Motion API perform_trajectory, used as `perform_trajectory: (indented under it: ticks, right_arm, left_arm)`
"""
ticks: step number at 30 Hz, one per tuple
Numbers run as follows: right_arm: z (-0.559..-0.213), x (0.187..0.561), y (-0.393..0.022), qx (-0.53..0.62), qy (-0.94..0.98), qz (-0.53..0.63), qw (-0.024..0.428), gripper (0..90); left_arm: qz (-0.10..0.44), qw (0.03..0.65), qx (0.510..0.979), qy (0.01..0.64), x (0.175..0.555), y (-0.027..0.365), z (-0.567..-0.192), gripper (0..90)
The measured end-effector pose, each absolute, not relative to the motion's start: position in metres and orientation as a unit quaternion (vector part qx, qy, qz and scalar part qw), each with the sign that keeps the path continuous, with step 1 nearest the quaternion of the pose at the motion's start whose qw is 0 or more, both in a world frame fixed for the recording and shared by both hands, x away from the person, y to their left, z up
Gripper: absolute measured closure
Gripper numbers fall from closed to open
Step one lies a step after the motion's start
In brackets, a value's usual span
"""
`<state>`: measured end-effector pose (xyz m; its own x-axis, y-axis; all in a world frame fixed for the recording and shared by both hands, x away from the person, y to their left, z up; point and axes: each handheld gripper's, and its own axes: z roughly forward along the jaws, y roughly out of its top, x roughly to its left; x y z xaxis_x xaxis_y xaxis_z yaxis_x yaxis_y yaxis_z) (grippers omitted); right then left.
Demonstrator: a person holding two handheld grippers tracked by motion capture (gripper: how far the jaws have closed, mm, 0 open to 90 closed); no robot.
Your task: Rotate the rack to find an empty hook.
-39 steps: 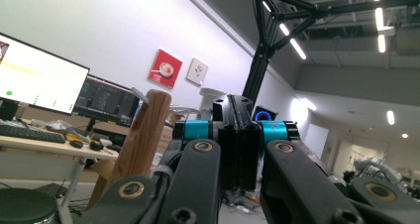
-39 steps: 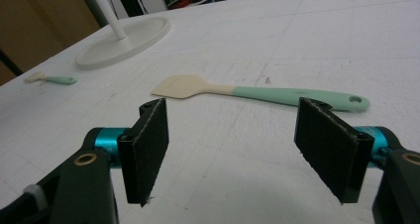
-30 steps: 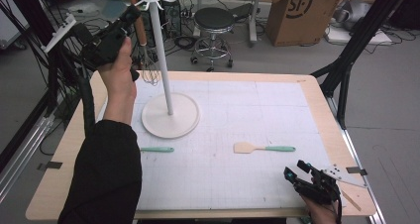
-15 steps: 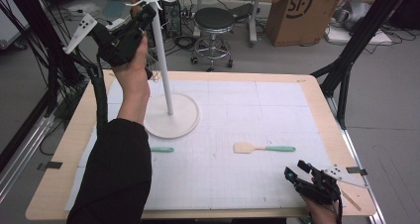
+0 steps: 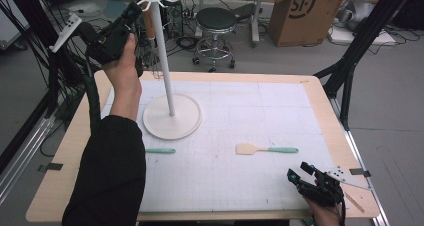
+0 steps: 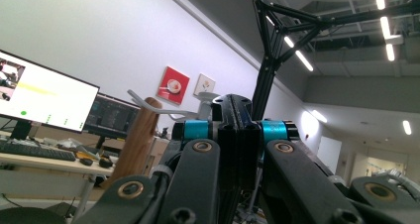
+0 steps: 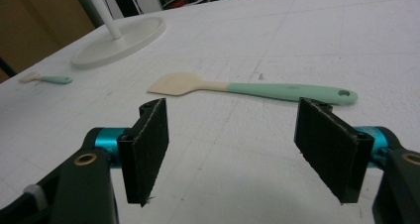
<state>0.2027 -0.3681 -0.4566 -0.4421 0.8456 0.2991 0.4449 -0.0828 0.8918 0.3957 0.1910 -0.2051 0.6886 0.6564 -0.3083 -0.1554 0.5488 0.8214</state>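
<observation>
A white hook stand [image 5: 161, 46] rises from a round base [image 5: 185, 126] at the mat's left. My left gripper [image 5: 136, 12] is held high beside its top hooks [image 6: 148, 102], jaws pressed together. A whisk with a wooden handle [image 5: 148, 26] hangs right at the gripper's tip, and that handle [image 6: 133, 140] leans just left of the jaws. A spatula [image 5: 267, 149] with a teal handle lies on the mat, in front of my open right gripper [image 7: 237, 149] with a gap between. That gripper [image 5: 305, 178] rests near the front right corner. A smaller teal-handled tool [image 5: 161, 150] lies partly behind the left sleeve.
A white gridded mat [image 5: 260, 111] covers most of the wooden table. Behind the table stand a black stool [image 5: 215, 21], a cardboard box [image 5: 300, 11] and black frame legs [image 5: 350, 61]. A lit monitor [image 6: 44, 100] shows far off to the left.
My left gripper has risen and swung right toward the stand's top, and the whisk has come up with it. The right gripper has stayed still and open.
</observation>
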Motion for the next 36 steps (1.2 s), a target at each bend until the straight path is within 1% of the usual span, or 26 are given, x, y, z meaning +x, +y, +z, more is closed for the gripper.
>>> perform_trajectory:
  ticks: [6,11,13,15,17,19,20,22,23,24,25,27,29,33,36]
  right_arm:
    - [-0.457,0.203,-0.368,0.495,0.652,0.544,0.184,28.8]
    - [-0.457,0.203,-0.368,0.495,0.652,0.544,0.184,28.9]
    - [-0.457,0.203,-0.368,0.492,0.653,0.544,0.186,28.9]
    - [-0.457,0.203,-0.368,0.491,0.654,0.544,0.187,28.9]
    - [-0.457,0.203,-0.367,0.492,0.655,0.542,0.186,28.9]
    - [-0.456,0.202,-0.367,0.494,0.656,0.54,0.184,28.9]
    - [-0.457,0.202,-0.367,0.494,0.656,0.54,0.185,28.9]
    - [-0.457,0.203,-0.366,0.492,0.657,0.54,0.188,28.9]
    - [-0.457,0.203,-0.366,0.493,0.657,0.539,0.187,28.9]
    - [-0.456,0.203,-0.366,0.495,0.655,0.54,0.186,28.9]
    - [-0.457,0.204,-0.366,0.495,0.655,0.54,0.187,28.9]
    - [-0.457,0.204,-0.366,0.495,0.657,0.538,0.187,28.9]
    - [-0.456,0.204,-0.365,0.497,0.656,0.537,0.186,28.9]
    - [-0.457,0.204,-0.365,0.496,0.655,0.537,0.189,28.9]
    - [-0.457,0.204,-0.365,0.495,0.656,0.537,0.19,28.9]
  left_arm:
    - [0.245,0.824,0.403,0.313,0.396,0.196,-0.206,89.8]
    - [0.245,0.821,0.42,0.3,0.389,0.194,-0.209,89.6]
    - [0.243,0.821,0.424,0.296,0.384,0.195,-0.214,87.9]
    - [0.236,0.82,0.429,0.296,0.379,0.197,-0.221,81.8]
    - [0.225,0.82,0.435,0.296,0.375,0.202,-0.23,71.3]
    - [0.216,0.819,0.439,0.301,0.372,0.206,-0.238,63.8]
    - [0.214,0.819,0.441,0.298,0.37,0.209,-0.241,57.0]
    - [0.211,0.824,0.447,0.276,0.366,0.212,-0.247,50.7]
    - [0.212,0.821,0.453,0.273,0.363,0.213,-0.249,46.0]
    - [0.207,0.823,0.457,0.268,0.361,0.214,-0.252,43.4]
    - [0.205,0.821,0.461,0.267,0.359,0.215,-0.254,42.8]
    - [0.204,0.817,0.468,0.267,0.356,0.216,-0.257,38.4]
    - [0.203,0.816,0.469,0.271,0.352,0.217,-0.261,37.6]
    - [0.192,0.806,0.489,0.272,0.347,0.217,-0.27,35.7]
    - [0.189,0.806,0.491,0.272,0.341,0.216,-0.278,35.5]
